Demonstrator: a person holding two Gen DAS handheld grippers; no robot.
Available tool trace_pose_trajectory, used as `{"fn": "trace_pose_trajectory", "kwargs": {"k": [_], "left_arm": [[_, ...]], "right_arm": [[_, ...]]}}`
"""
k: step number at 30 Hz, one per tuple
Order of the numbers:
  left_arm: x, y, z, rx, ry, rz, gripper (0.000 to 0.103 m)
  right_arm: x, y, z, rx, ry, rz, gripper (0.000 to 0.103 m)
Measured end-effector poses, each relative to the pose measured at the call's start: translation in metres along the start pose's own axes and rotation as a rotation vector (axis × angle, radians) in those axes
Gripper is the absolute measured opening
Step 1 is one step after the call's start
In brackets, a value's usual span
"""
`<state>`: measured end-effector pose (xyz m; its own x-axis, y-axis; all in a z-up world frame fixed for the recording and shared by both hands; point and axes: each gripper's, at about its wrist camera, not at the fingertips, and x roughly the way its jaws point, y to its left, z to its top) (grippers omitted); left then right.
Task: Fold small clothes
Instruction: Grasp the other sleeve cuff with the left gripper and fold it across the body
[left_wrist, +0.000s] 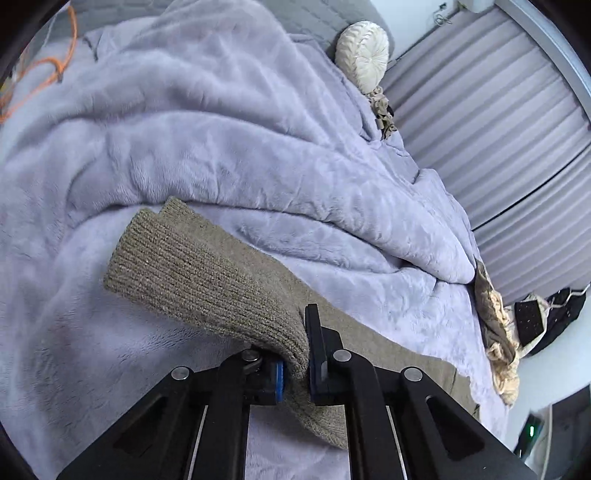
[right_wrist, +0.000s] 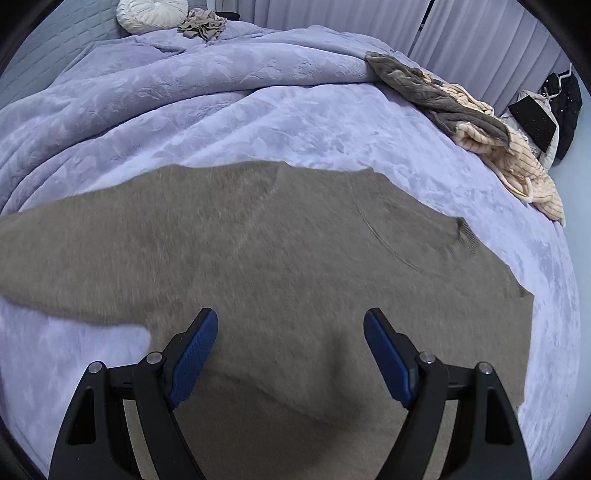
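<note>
A taupe knit sweater (right_wrist: 280, 240) lies spread flat on the lavender blanket (right_wrist: 258, 110), its left sleeve stretching to the left edge of the right wrist view. My left gripper (left_wrist: 297, 369) is shut on the sleeve's ribbed cuff end (left_wrist: 192, 269) and holds it raised over the blanket (left_wrist: 221, 129). My right gripper (right_wrist: 290, 354) is open and empty, hovering over the sweater's lower body, its blue pads (right_wrist: 194, 358) apart on either side of a soft crease.
A pile of grey and cream knits (right_wrist: 476, 125) lies at the bed's right edge, also in the left wrist view (left_wrist: 495, 332). A round white cushion (right_wrist: 151, 13) and a crumpled beige garment (right_wrist: 203, 24) sit at the head. Black items (right_wrist: 554, 107) are on the floor. An orange cable (left_wrist: 55, 62) lies at far left.
</note>
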<state>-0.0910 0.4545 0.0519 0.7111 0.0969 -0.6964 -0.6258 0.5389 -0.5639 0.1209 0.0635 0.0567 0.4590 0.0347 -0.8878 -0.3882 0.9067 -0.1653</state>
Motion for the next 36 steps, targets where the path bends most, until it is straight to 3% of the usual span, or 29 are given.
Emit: {"fn": "trace_pose_trajectory", "kwargs": {"k": [4, 8, 10, 12, 13, 14, 23, 36], "left_arm": [[-0.010, -0.013, 0.000, 0.049, -0.014, 0.021, 0.010], [-0.018, -0.028, 0.002, 0.098, -0.025, 0.047, 0.010], [-0.022, -0.033, 0.002, 0.118, -0.024, 0.046, 0.010], [-0.026, -0.042, 0.002, 0.137, -0.023, 0.055, 0.010], [-0.028, -0.047, 0.002, 0.148, -0.025, 0.058, 0.010], [-0.030, -0.053, 0.001, 0.157, -0.028, 0.059, 0.010], [-0.028, -0.129, -0.019, 0.281, -0.019, 0.093, 0.010], [-0.007, -0.225, -0.075, 0.412, 0.065, 0.067, 0.010]], "right_arm": [[0.027, 0.045, 0.039, -0.027, 0.024, -0.037, 0.084], [0.047, 0.098, 0.044, -0.114, 0.087, -0.039, 0.084], [0.040, 0.118, 0.042, -0.163, 0.074, 0.005, 0.084], [0.023, 0.120, 0.041, -0.141, 0.056, 0.153, 0.084], [0.014, 0.116, 0.039, -0.121, 0.049, 0.211, 0.084], [0.007, 0.113, 0.039, -0.112, 0.041, 0.217, 0.084], [-0.021, 0.034, 0.018, -0.078, 0.026, 0.083, 0.084], [-0.048, -0.071, -0.021, 0.043, -0.006, 0.048, 0.084]]}}
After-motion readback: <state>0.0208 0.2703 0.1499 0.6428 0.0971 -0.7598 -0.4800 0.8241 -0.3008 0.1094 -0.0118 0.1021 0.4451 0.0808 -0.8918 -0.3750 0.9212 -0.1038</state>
